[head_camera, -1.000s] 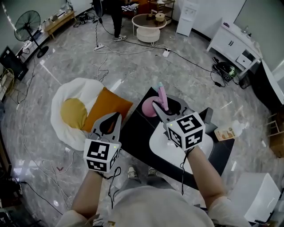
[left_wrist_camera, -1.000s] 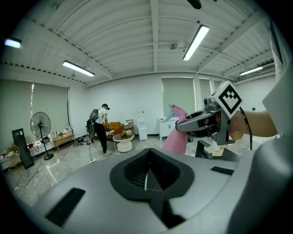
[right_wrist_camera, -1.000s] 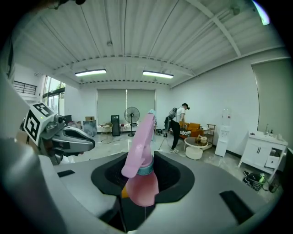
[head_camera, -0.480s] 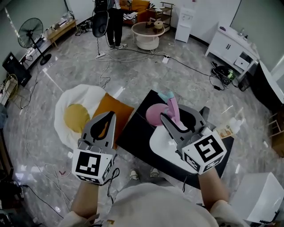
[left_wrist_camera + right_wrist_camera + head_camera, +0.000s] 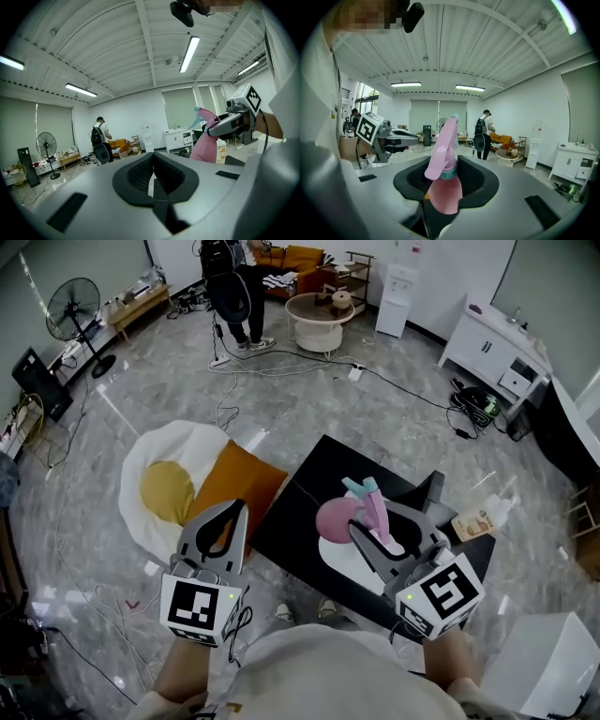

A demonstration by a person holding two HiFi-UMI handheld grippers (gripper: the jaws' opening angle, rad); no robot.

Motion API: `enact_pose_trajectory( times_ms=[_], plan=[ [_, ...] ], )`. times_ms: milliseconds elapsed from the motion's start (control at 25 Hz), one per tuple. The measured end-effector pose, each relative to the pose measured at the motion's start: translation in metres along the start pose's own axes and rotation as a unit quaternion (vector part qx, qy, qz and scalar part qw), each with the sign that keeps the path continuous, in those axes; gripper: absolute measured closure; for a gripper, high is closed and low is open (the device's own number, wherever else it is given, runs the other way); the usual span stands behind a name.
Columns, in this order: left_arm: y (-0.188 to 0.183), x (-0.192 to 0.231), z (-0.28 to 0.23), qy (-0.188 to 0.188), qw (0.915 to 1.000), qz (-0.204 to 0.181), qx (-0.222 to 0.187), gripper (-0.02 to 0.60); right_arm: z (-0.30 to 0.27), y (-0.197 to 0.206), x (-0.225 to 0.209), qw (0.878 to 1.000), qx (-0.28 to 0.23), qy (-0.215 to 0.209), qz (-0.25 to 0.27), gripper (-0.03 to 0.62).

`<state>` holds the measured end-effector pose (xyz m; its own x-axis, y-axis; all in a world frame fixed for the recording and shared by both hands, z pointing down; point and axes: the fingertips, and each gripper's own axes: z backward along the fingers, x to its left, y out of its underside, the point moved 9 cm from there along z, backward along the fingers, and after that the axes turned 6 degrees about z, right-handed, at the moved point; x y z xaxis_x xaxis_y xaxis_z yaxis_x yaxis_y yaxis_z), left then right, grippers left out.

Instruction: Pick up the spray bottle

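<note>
You're at the end of the pick-up step: your right gripper [image 5: 372,517] is clenched on the pink spray bottle [image 5: 336,518], the pads pinching its neck just under the teal collar, with the nozzle pointing away from you. The bottle sits above the middle of the black tabletop [image 5: 295,493], over the far edge of the white mat [image 5: 349,561], and it looks lifted clear of the surface, though no view shows its base plainly. Your left gripper [image 5: 238,512] hangs off the tabletop's left edge with its jaws closed tip to tip on nothing. The next move, as I judge it, only asks you to keep the bottle steady and upright. The bottle's pink wall is opaque, so its fill can't be read; the same goes for the small labelled bottle [image 5: 475,523] by the right edge.
</note>
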<state>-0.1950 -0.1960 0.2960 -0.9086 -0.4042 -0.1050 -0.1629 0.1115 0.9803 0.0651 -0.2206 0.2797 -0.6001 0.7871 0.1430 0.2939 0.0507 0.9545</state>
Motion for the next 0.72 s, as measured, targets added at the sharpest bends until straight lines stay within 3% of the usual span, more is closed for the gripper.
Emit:
enact_pose_trajectory(
  times_ms=[160,720],
  plan=[
    [0.008,-0.002,0.008,0.001,0.9998,0.008,0.018,0.561,-0.004,0.010,0.004,0.999,0.005,-0.025,-0.038,0.425],
    [0.017,0.000,0.016,-0.003,0.9996,0.018,0.022,0.561,-0.016,0.014,0.017,0.999,0.023,-0.028,-0.003,0.425]
  ],
)
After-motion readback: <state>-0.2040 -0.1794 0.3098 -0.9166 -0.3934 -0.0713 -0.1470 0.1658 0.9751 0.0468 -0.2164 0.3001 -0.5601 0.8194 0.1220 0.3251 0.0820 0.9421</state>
